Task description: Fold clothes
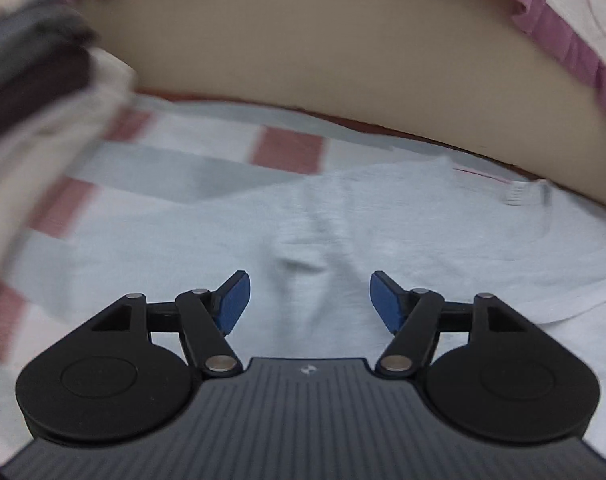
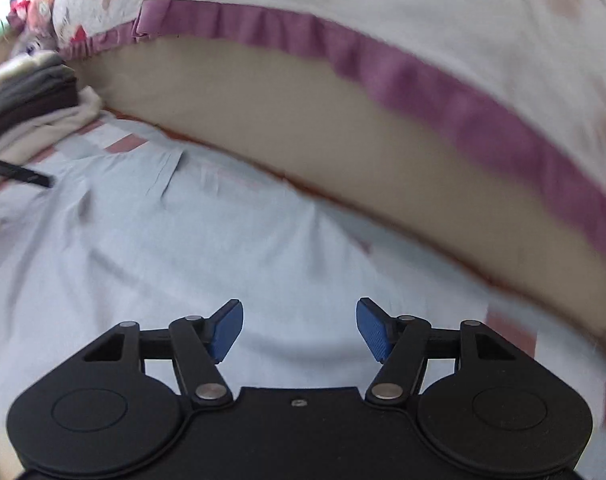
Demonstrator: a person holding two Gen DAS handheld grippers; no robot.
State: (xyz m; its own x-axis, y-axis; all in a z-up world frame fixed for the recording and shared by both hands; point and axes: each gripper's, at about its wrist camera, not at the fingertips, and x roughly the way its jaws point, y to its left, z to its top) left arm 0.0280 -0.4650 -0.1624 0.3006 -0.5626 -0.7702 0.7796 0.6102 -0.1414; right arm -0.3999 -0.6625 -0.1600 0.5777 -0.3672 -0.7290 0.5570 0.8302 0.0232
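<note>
Lying beneath spread jaws: garment (image 1: 343,216).

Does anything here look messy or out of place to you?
Mostly no. The pale blue garment lies spread on the checked sheet, with a small puckered wrinkle just ahead of the open left tongs. The right tongs are open too. The folded stack at far left looks tidy, though blurred.
</note>
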